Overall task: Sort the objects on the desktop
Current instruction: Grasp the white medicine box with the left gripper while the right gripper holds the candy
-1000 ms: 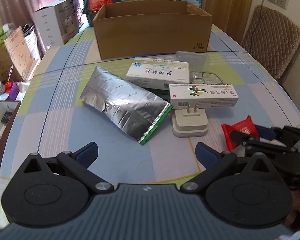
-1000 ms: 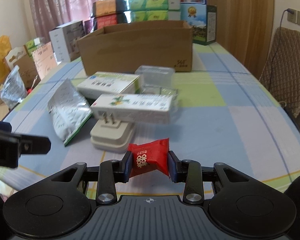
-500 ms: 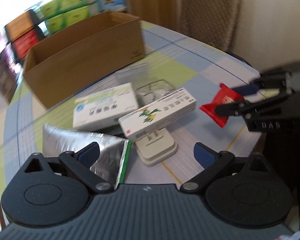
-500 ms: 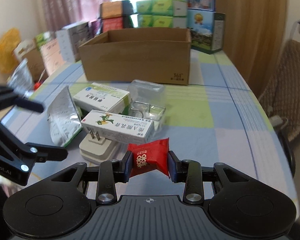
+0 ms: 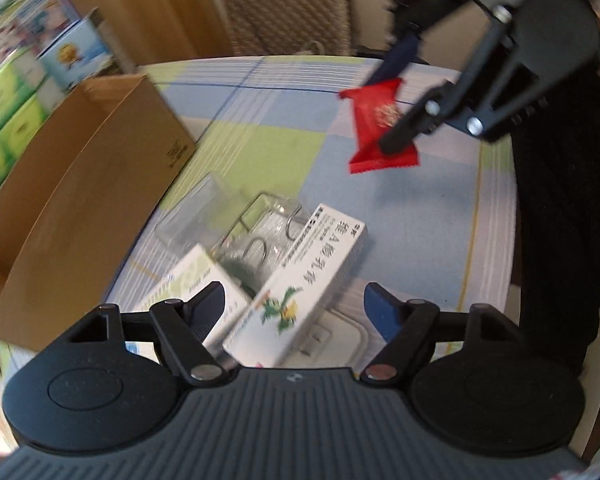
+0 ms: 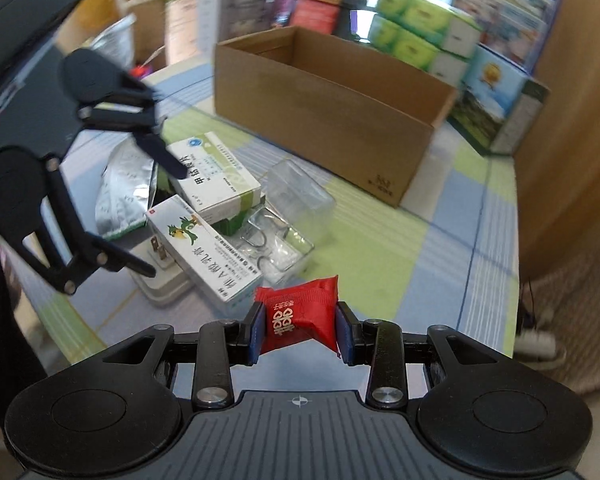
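Note:
My right gripper (image 6: 300, 328) is shut on a red candy packet (image 6: 298, 318) and holds it in the air above the checked tablecloth; the left wrist view shows the red packet (image 5: 374, 120) hanging at the upper right. My left gripper (image 5: 294, 304) is open and empty, hovering over a white medicine box with a green dragon (image 5: 300, 288). That dragon box (image 6: 204, 248) lies on a white plug adapter (image 6: 160, 282). Beside it are a white-and-green medicine box (image 6: 216, 176), a clear plastic case (image 6: 296, 200) and a silver foil pouch (image 6: 122, 196).
An open cardboard box (image 6: 332, 108) stands behind the pile, to the left in the left wrist view (image 5: 80, 184). Stacked tissue packs (image 6: 412, 28) and cartons lie beyond it. A quilted chair (image 5: 284, 4) stands past the table's far edge.
My left gripper has swung right and moved in over the pile, still open. The right gripper has lifted the red packet off the table and turned toward the cardboard box.

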`<state>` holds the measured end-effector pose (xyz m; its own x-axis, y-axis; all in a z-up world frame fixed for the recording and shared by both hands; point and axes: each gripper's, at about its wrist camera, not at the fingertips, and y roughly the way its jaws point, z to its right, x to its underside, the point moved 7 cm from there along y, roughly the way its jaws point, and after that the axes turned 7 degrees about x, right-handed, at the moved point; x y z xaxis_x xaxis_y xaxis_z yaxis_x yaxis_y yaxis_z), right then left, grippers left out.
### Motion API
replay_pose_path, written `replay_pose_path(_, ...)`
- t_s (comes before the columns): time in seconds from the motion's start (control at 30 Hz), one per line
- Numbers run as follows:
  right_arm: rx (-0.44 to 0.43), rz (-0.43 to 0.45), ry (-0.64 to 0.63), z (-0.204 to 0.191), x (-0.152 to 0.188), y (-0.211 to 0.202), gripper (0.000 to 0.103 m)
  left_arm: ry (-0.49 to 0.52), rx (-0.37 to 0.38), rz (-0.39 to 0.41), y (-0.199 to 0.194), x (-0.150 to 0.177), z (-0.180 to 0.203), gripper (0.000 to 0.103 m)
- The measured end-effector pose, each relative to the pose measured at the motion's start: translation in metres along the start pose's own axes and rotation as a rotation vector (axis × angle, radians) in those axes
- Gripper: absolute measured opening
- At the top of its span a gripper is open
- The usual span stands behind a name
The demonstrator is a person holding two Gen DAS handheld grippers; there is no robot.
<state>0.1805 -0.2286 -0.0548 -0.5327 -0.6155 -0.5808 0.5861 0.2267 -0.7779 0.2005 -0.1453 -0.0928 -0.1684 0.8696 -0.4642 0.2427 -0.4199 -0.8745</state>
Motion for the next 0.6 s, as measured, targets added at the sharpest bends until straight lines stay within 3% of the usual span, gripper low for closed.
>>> replay_pose_path(0.3,-0.076,-0.046,-0.194,0.008,-0.007,0.028,0.034,0.133,0.158,-0.078,0.030,-0.014,-0.006,0.067)
replay_pose_path(0.6,-0.108,-0.095,-0.241,0.008,-0.004,0.052,0.034,0.169,0.237,-0.144,0.058,-0.011,-0.018,0.048)
